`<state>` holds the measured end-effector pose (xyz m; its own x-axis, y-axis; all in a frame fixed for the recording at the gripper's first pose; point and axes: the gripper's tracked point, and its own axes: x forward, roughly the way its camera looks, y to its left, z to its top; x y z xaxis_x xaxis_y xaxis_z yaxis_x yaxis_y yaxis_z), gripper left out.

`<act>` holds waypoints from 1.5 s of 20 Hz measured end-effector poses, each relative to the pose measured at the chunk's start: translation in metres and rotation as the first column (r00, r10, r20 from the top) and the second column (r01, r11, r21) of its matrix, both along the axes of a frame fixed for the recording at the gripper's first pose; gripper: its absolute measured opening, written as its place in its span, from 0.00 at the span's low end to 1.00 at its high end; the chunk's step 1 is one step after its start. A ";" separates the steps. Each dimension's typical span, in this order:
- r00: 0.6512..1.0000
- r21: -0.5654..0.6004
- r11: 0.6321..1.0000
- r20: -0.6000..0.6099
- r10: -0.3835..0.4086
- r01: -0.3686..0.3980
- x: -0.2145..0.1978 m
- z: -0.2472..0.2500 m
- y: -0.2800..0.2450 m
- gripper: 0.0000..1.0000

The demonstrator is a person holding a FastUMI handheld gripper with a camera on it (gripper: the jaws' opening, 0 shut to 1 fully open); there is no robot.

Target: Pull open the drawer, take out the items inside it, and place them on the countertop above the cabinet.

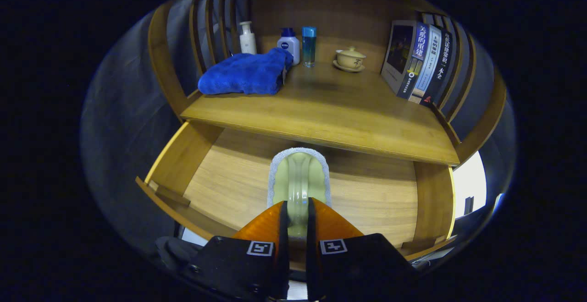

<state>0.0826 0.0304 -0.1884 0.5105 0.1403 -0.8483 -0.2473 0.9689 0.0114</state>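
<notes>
- Gripper (297,212) fingers are clamped from both sides on the raised handle of a pale green cleaning brush (299,178), which sits inside the pulled-open drawer (229,178).
- Wooden cabinet: its countertop (330,109) spreads beyond the fingers, above the open drawer, with slatted side rails at either end.
- Drawer: its light wood floor lies under the brush, which has a grey, fuzzy edge and reaches back toward the countertop's front lip.
- Folded blue towel (245,75) rests on the countertop's left side.
- Row of books (419,61) stands leaning against the right rail.
- Three bottles line the back, just behind the towel: a white pump bottle (247,38), a white bottle with a blue cap (289,45) and a clear blue-capped bottle (308,46).
- Beige lidded teacup on a saucer (349,59) sits between the bottles and the books.
</notes>
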 end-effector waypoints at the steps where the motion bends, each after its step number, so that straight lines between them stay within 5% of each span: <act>1: 1.000 0.007 1.000 0.007 0.003 -0.003 -0.005 0.007 0.001 0.23; 7: 0.994 0.015 1.000 0.105 -0.003 0.002 -0.005 0.058 -0.003 0.23; 12: 0.970 -0.040 0.998 0.242 -0.034 0.045 0.060 0.093 -0.018 0.23; 21: 0.948 -0.104 0.994 0.319 0.016 0.018 0.161 0.070 -0.014 0.23; 30: 0.953 -0.006 0.994 0.287 -0.099 0.105 0.184 0.040 -0.024 0.23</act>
